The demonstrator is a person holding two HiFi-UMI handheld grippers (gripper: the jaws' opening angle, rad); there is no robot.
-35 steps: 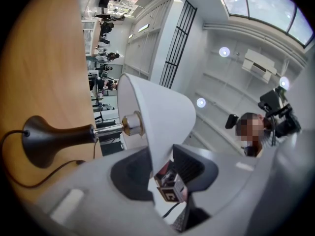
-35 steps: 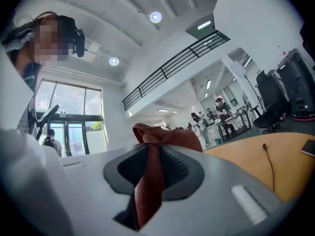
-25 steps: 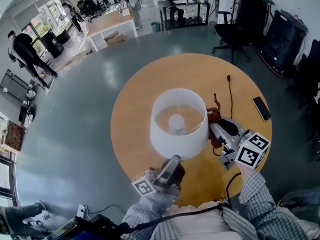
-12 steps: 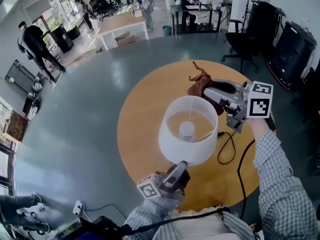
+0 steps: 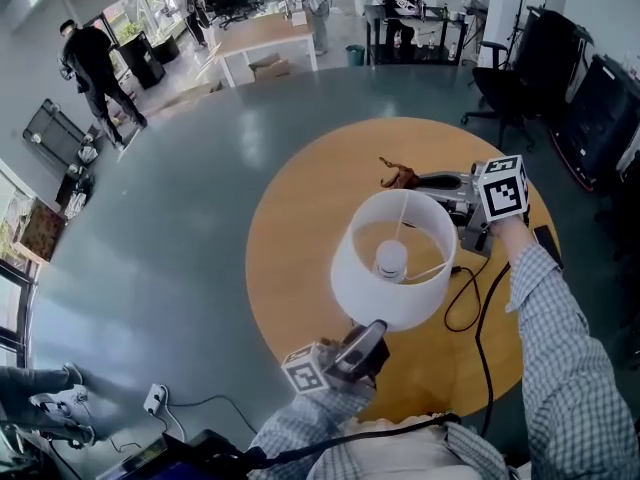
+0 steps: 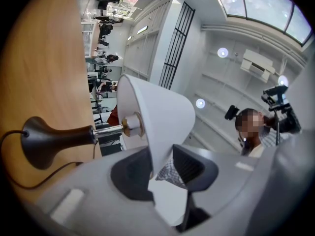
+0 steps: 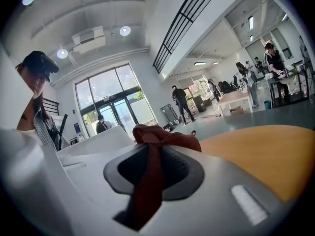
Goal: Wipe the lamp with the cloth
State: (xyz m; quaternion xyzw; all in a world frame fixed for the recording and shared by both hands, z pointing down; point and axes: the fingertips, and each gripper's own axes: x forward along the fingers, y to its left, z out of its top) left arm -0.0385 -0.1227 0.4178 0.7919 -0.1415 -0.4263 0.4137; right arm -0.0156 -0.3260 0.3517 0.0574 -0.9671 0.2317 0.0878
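The lamp's white shade [image 5: 395,253] stands over the round wooden table [image 5: 300,228], with the bulb [image 5: 390,259] showing inside it. My left gripper [image 5: 373,328] is shut on the shade's near rim, and the rim [image 6: 160,156] runs between its two pads. The dark lamp base [image 6: 49,141] rests on the table. My right gripper [image 5: 422,180] sits just past the shade's far right edge and is shut on the red-brown cloth [image 5: 400,175]. A strip of that cloth [image 7: 150,176] is pinched between its pads, with a bunch sticking out in front.
The lamp's black cable [image 5: 462,303] loops on the table right of the shade. A dark phone [image 5: 549,243] lies by the table's right edge, partly behind my right sleeve. People, desks and chairs stand on the grey floor beyond the table.
My right gripper has swung with the cloth from the shade's right side round to its far side. The left gripper keeps its hold on the shade rim.
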